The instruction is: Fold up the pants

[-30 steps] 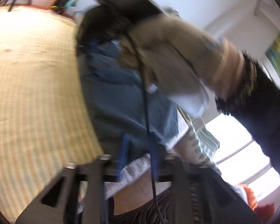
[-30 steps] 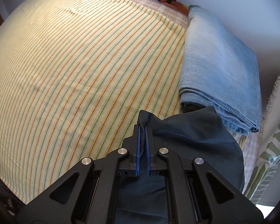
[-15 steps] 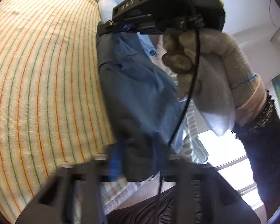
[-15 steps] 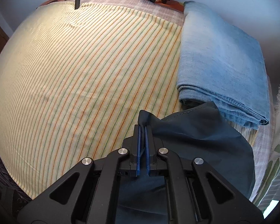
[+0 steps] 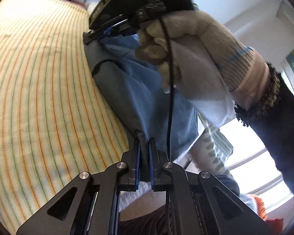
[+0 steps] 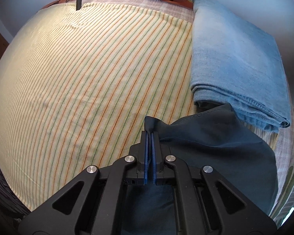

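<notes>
**Inspector:** Over the striped sheet (image 6: 88, 78), where do the pants (image 5: 139, 90) lie?

**Operator:** I see them strung between both grippers, long axis along the sheet's edge. My left gripper (image 5: 144, 146) has just clamped one end; my right gripper (image 6: 151, 139) pinches the other.

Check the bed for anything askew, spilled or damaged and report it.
Nothing stands out. The dark pants hang bunched between the left gripper and right gripper, jaws shut on the fabric, as expected mid-fold. The folded jeans lie neatly on the striped sheet. No spills or tears visible.
</notes>
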Demonstrator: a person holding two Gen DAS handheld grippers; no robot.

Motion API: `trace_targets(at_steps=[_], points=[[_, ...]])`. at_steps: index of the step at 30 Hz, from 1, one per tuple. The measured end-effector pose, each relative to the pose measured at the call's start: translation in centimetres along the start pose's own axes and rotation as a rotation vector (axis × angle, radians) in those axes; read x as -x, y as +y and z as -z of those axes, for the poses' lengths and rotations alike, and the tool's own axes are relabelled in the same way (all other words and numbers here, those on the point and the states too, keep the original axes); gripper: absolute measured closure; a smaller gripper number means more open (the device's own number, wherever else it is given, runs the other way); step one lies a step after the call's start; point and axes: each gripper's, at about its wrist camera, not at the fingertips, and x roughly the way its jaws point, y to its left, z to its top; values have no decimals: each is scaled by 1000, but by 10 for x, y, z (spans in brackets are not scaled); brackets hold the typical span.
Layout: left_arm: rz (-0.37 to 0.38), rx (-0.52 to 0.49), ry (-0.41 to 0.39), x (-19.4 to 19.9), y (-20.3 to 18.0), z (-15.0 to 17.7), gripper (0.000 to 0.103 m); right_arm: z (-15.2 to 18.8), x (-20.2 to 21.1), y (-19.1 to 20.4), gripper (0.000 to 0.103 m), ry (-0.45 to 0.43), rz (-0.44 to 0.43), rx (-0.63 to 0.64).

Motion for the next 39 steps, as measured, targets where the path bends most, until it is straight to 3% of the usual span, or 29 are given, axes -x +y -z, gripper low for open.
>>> trace_targets(at_steps=[4, 8, 11, 13, 17, 22, 24, 26, 31, 32, 33, 34, 36, 37, 39], points=[[16, 3, 23, -10, -4, 1, 97, -3, 2, -13, 98, -24, -60, -76], [38, 19, 74, 4, 3, -2, 90, 16, 42, -24, 89, -96, -143, -131], [16, -7, 72, 36, 9, -14, 89, 55, 79, -27, 88, -164, -167, -139], [-3, -13, 56, 51, 13, -27, 77, 88, 97, -23, 88, -196, -167, -141], [-71, -24, 33, 65, 29, -78, 75, 149, 109, -7, 88, -213, -161, -151], [-83, 5, 87, 32, 52, -136, 74, 199, 103, 32, 87, -227, -87, -108], [-89, 24, 108, 10, 62, -149, 74, 212, 100, 49, 72, -234, -67, -72], [-72, 49, 142, -10, 72, -160, 74, 219, 95, 64, 65, -241, -51, -42], [-70, 118, 193, -47, 86, -169, 74, 223, 80, 85, 65, -237, 110, 42], [-68, 134, 195, -51, 88, -171, 74, 223, 78, 87, 71, -236, 138, 63], [-52, 155, 202, -55, 91, -172, 74, 223, 76, 89, 85, -239, 172, 90], [-36, 179, 201, -57, 95, -173, 75, 223, 74, 91, 87, -234, 190, 115], [-45, 187, 168, -56, 98, -175, 81, 225, 77, 90, 93, -239, 182, 133], [-54, 179, 155, -55, 98, -175, 100, 226, 79, 89, 93, -242, 179, 136], [-74, 162, 138, -54, 98, -177, 102, 226, 84, 88, 95, -253, 182, 148]])
